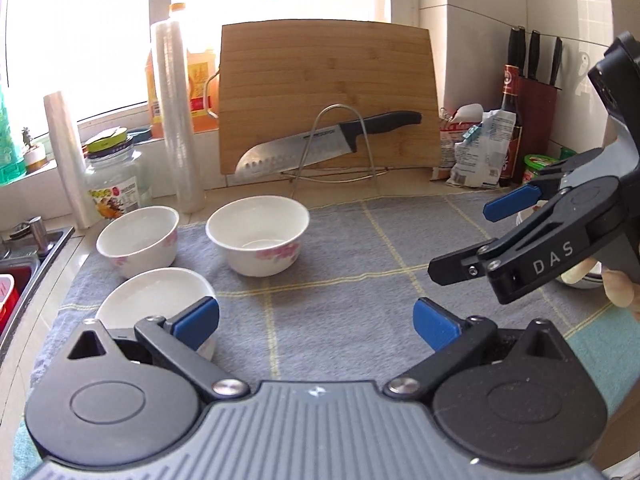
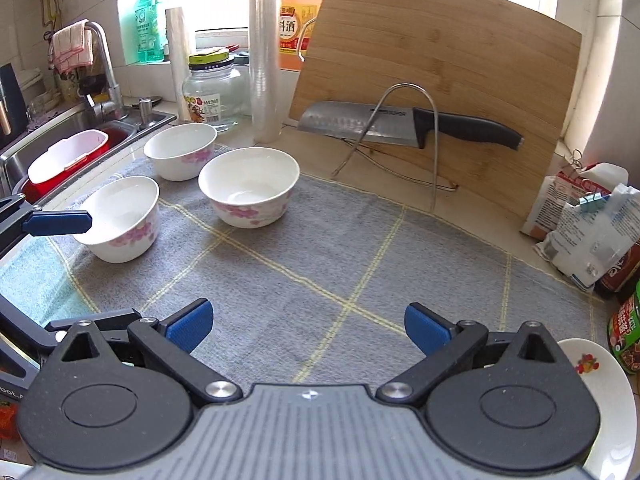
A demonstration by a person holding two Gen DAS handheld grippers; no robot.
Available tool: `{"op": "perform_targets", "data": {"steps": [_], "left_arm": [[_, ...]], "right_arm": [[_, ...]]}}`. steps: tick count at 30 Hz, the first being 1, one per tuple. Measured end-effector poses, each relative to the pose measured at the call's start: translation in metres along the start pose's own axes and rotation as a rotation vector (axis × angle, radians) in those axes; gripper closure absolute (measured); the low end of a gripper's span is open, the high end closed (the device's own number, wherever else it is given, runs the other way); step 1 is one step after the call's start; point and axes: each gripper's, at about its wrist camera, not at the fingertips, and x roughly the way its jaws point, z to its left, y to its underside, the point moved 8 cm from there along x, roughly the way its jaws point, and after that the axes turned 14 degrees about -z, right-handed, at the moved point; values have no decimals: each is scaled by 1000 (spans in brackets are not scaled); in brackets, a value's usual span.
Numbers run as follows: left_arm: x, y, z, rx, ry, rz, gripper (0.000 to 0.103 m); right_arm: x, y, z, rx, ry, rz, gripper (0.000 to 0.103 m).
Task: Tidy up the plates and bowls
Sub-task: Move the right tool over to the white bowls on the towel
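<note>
Three white bowls with pink flowers stand on a grey checked cloth. In the left wrist view one bowl is at the middle, one at the far left, and one sits just beyond my left finger. My left gripper is open and holds nothing. The right gripper comes in from the right, open. In the right wrist view the bowls lie ahead left. My right gripper is open over the cloth. A white plate shows at the lower right.
A bamboo cutting board leans at the back with a knife on a wire rack. Cling film rolls, a glass jar and bottles stand at the back left. A sink with a red tub lies left. Bags and jars crowd the right.
</note>
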Motion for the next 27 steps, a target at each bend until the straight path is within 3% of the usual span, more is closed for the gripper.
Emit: {"op": "perform_targets", "data": {"steps": [15, 27], "left_arm": [[-12, 51, 106, -46, -108, 53, 1], [14, 66, 120, -37, -51, 80, 1]], "right_arm": [[47, -30, 86, -9, -105, 26, 0], [77, -42, 124, -33, -185, 42, 0]]}}
